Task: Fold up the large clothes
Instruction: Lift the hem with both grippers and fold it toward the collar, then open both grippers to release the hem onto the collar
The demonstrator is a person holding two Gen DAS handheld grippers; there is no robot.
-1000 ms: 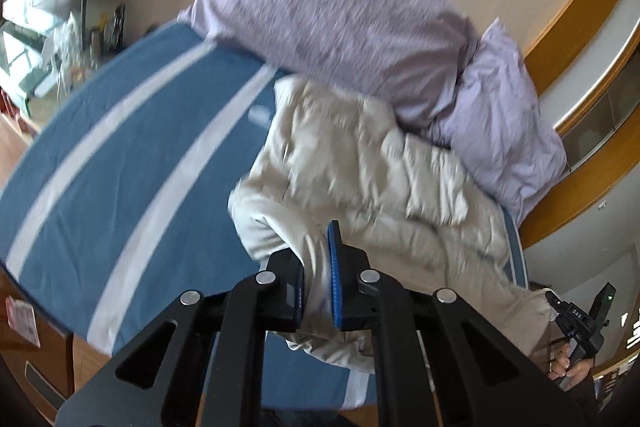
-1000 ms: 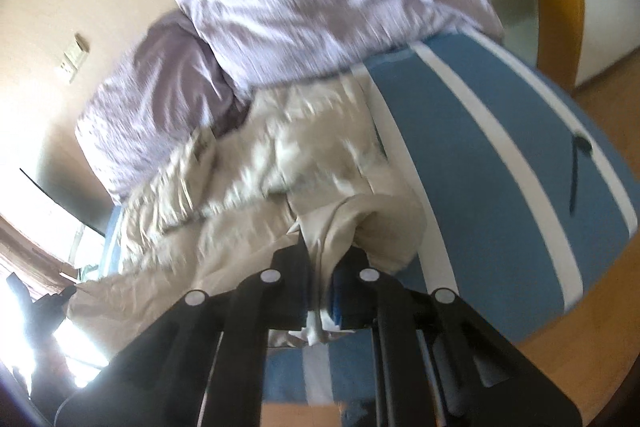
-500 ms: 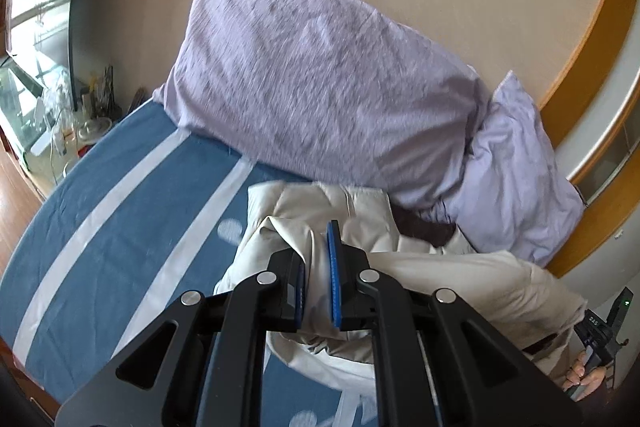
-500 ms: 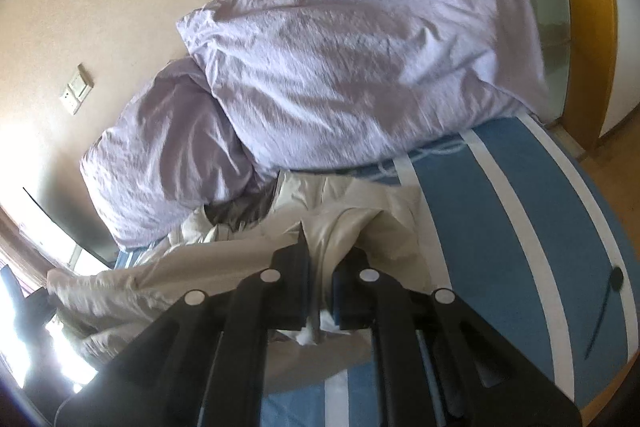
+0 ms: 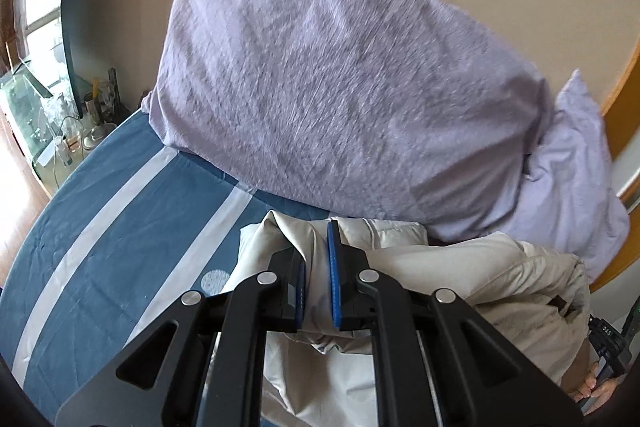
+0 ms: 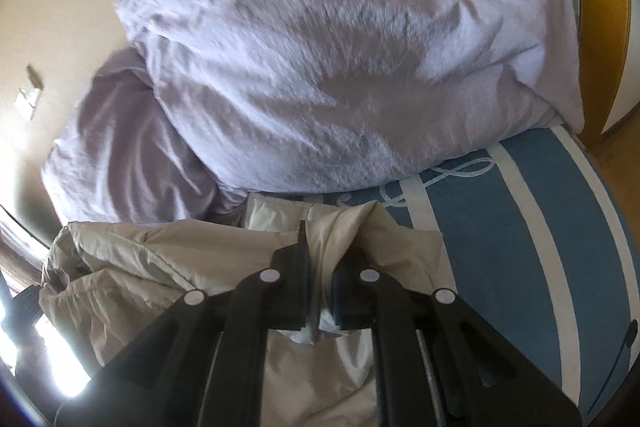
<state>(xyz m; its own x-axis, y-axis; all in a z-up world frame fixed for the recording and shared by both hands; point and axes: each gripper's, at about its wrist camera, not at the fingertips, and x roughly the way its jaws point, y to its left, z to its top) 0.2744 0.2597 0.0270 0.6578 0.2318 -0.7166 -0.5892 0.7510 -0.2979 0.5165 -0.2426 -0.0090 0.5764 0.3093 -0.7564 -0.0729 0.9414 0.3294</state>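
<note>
A beige padded jacket [image 5: 480, 279] lies on the blue bed with white stripes [image 5: 100, 247], close under the lilac pillows. My left gripper [image 5: 316, 259] is shut on a fold of the jacket's edge. My right gripper [image 6: 320, 259] is shut on another fold of the same jacket [image 6: 160, 259]. The stretch of jacket between the two grippers hangs slack and bunched. The jacket's lower part is hidden under both grippers.
Two large lilac pillows [image 5: 340, 79] [image 6: 340, 55] lean on the beige wall just beyond the jacket. A cluttered glass side table [image 5: 52, 131] stands left of the bed. A wooden frame [image 6: 604, 27] borders the bed's right side. The other hand and gripper [image 5: 604, 367] show at the lower right.
Both grippers have carried the jacket's edge forward toward the pillows, which now loom much larger. The jacket has doubled over itself and both grips have held.
</note>
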